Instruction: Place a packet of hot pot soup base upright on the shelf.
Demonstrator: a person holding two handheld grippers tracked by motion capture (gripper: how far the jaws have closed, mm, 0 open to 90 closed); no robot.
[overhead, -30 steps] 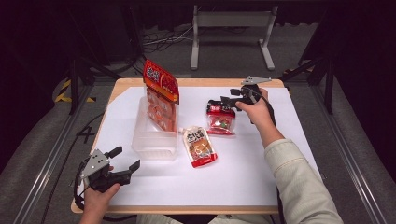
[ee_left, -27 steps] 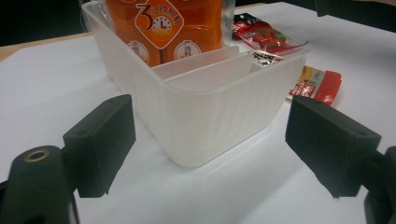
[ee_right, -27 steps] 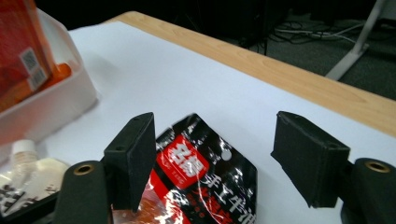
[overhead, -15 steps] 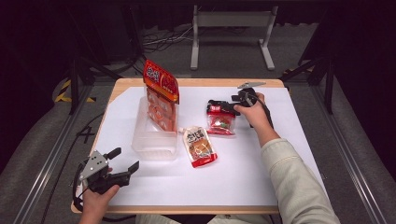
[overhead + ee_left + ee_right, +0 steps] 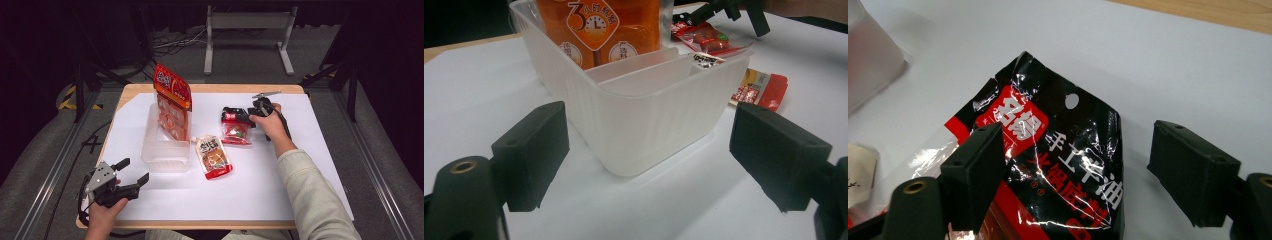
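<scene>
A red and black sauce packet [image 5: 236, 131] lies flat right of centre on the white sheet. My right gripper [image 5: 235, 116] hovers low over its black top end. In the right gripper view the packet [image 5: 1063, 150] lies under the gap of that gripper [image 5: 1083, 170]; the jaws have just been opening and the pads do not press on it. My left gripper [image 5: 134, 171] rests open near the front left corner, empty. In the left gripper view it [image 5: 649, 165] faces the clear plastic bin [image 5: 649, 125].
The bin [image 5: 165, 157] holds a tall orange pouch [image 5: 172, 100] standing upright at its far end. A white and red packet [image 5: 214, 156] lies flat just right of the bin. The wooden table edge [image 5: 210, 88] runs along the back.
My right gripper has come down and a little left onto the top end of the red and black packet, its jaws spreading wider. The left gripper has stayed put.
</scene>
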